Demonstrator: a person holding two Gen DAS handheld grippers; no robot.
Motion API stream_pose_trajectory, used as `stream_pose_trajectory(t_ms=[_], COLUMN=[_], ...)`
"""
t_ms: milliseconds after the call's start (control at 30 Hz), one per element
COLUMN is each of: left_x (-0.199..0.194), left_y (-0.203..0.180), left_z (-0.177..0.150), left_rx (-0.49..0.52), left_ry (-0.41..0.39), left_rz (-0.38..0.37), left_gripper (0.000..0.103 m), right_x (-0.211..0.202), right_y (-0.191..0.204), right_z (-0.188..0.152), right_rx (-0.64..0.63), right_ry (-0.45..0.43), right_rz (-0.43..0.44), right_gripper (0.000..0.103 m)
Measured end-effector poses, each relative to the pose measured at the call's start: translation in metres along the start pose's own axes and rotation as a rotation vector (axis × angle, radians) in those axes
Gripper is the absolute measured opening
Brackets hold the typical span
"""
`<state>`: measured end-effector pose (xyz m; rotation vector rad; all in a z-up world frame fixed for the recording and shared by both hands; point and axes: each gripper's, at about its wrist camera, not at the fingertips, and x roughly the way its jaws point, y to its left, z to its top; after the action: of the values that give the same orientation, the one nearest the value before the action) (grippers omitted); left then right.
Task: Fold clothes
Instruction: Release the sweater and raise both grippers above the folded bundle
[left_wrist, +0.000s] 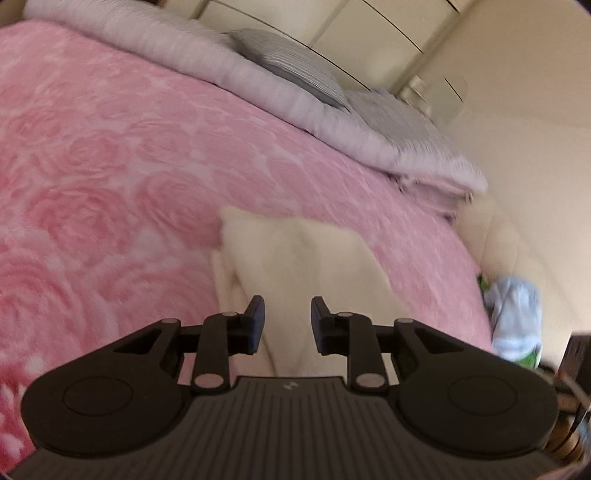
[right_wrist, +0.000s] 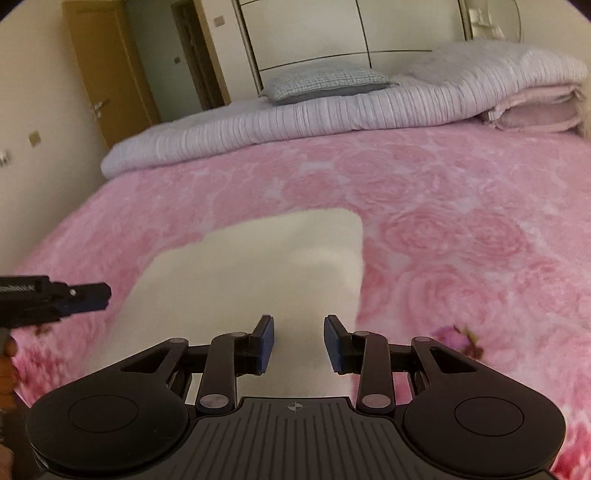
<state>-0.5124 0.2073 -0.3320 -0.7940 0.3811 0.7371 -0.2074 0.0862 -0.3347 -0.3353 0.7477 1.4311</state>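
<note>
I hold my left claw and right claw partly open and empty above a cream garment lying on the pink bed, mid-fold, seemingly needing a fresh edge pinched next.

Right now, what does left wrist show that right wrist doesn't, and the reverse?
Left wrist only: a pale blue and green bundle off the bed's edge, lower right.
Right wrist only: the wooden door, and the left gripper seen side-on at the left edge.
Both: the cream garment on the pink rose blanket, the checked pillow on the striped quilt, and each view's own gripper, as the right gripper, open above the cream garment.
</note>
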Motion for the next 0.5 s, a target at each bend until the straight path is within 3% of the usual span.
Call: stream_pose_trajectory(t_ms=[100,233,400,500], left_x=[0.027,0.039,0.01,-0.016], left_y=[-0.003,0.01,-0.014,-0.03], left_z=[-0.015,-0.019,-0.015,-0.015], left_rx=[0.048,-0.066,0.022,0.057], left_ry=[0.1,0.102,0.065,0.042], left_rz=[0.09,0.087,0.142,0.109], left_gripper=[0.024,0.027,0.017,0.017], right_x=[0.011,0.019,-0.013,-0.042], right_y=[0.003,-0.002,0.002,0.012], right_z=[-0.011,-0.013,-0.013,-0.025], right_rx=[0.005,0.007,0.007,0.007], right_ry=[0.036,0.038,-0.007,-0.04], right_rz=[-0.06,-0.071,-0.07,-0.063], right_gripper=[0.035,0.035,0.035,0.035])
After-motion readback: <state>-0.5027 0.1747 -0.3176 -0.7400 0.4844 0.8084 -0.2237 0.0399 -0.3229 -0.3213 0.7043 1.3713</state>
